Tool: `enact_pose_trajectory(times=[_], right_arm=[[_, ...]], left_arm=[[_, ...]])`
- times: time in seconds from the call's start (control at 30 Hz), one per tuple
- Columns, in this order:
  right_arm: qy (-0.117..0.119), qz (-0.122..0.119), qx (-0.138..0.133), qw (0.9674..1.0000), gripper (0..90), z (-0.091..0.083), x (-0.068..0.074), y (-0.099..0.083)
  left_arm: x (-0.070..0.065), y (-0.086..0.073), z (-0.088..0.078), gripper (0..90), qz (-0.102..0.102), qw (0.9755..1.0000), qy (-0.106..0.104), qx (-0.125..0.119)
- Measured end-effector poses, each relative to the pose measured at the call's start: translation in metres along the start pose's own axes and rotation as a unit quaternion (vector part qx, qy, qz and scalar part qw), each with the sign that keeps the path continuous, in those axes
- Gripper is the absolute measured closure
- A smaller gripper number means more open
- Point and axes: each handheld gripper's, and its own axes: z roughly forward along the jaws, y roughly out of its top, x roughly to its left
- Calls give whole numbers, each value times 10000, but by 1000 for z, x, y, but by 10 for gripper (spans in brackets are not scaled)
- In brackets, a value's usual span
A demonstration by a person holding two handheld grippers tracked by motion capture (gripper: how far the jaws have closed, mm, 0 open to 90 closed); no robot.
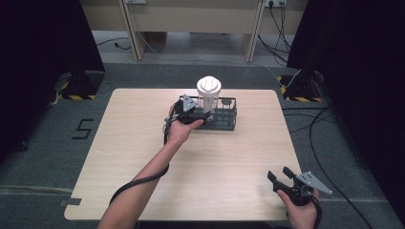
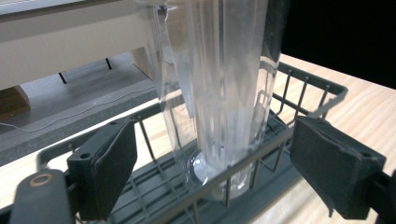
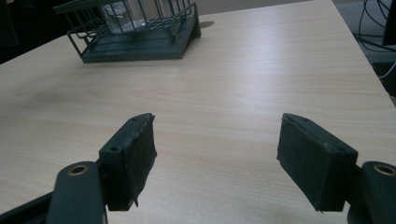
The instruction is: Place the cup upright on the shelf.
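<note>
**Tall cup stood in wire rack as left gripper spread around it**

A clear cup [image 1: 208, 97] with a white lid stood upright inside a dark wire rack [image 1: 226, 119] near the far middle of a pale wooden table [image 1: 129, 143]. The person's left gripper [image 1: 190, 113] was at the rack's near-left side, just beside the cup. Seen in the left gripper view, the cup [image 2: 219, 84] rose between that gripper's two black jaws, which were spread wide, one to each side and clear of its ribbed wall; its base rested on the floor of the rack [image 2: 308, 88], behind the near wire rail. The left gripper [image 2: 229, 163] pinched nothing.

The right gripper [image 1: 282, 177] was held well apart from the rack, at the table's near right corner, in the person's right hand [image 1: 303, 210]. In the right gripper view the right gripper [image 3: 215, 154] had its jaws spread over bare tabletop with nothing between them, and the rack [image 3: 135, 32] sat far off at the upper left. A black cable [image 1: 138, 181] trailed along the left forearm.
</note>
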Motion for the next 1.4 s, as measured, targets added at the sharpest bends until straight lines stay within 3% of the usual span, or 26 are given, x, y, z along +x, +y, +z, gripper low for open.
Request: enact_pose_trajectory(times=[0.43, 0.8, 1.4], right_arm=[[-32, 11, -7, 10000, 281, 0, 1, 0], [-40, 11, -11, 10000, 280, 0, 1, 0], [-48, -12, -15, 10000, 279, 0, 1, 0]], left_arm=[[5, -12, -41, 145, 51, 10000, -2, -85], [5, -21, -66, 145, 137, 9998, -14, -135], [11, -42, -102, 145, 91, 9999, 7, -147]])
